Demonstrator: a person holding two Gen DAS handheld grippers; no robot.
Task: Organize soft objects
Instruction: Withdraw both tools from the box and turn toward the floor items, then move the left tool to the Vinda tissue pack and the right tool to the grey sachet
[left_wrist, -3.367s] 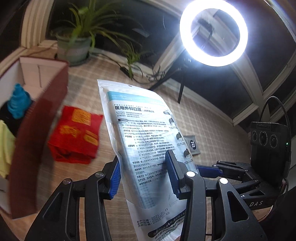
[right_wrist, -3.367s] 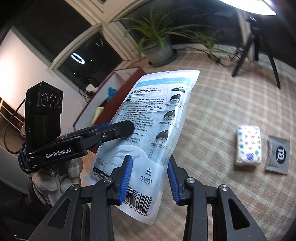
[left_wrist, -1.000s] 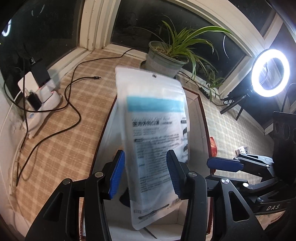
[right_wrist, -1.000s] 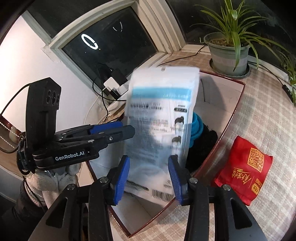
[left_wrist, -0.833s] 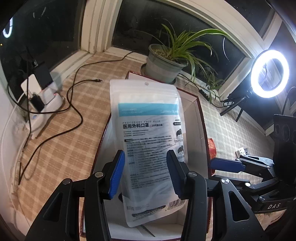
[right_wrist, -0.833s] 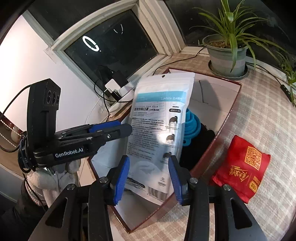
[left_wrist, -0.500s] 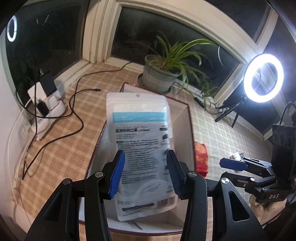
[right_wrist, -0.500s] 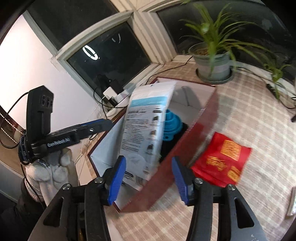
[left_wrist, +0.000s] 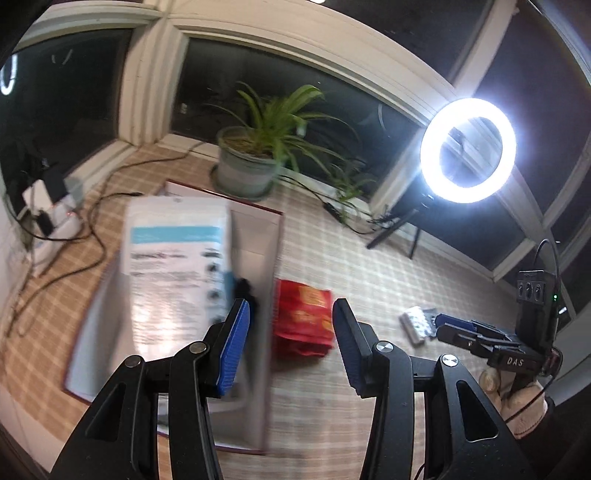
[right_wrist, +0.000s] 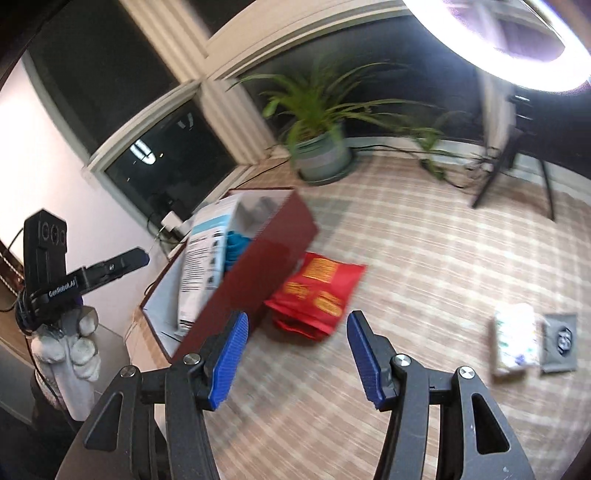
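Left gripper (left_wrist: 290, 345): jaws apart, nothing between them | Right gripper (right_wrist: 295, 354): jaws apart, empty | Mask packet (right_wrist: 205, 254): released, standing tilted inside the dark red box (right_wrist: 258, 266), beside a blue item (right_wrist: 236, 245) | Red bag (right_wrist: 317, 291): on the checked floor, just beside the box | Tissue pack (right_wrist: 515, 341) and grey pouch (right_wrist: 559, 341): well apart from the box.

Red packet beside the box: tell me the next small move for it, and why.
Probably bring the right gripper down onto the red packet and close on it. The mask pack already stands inside the box, both grippers are empty with jaws apart, and the packet lies on the mat against the box's outer wall, nearest the right gripper.
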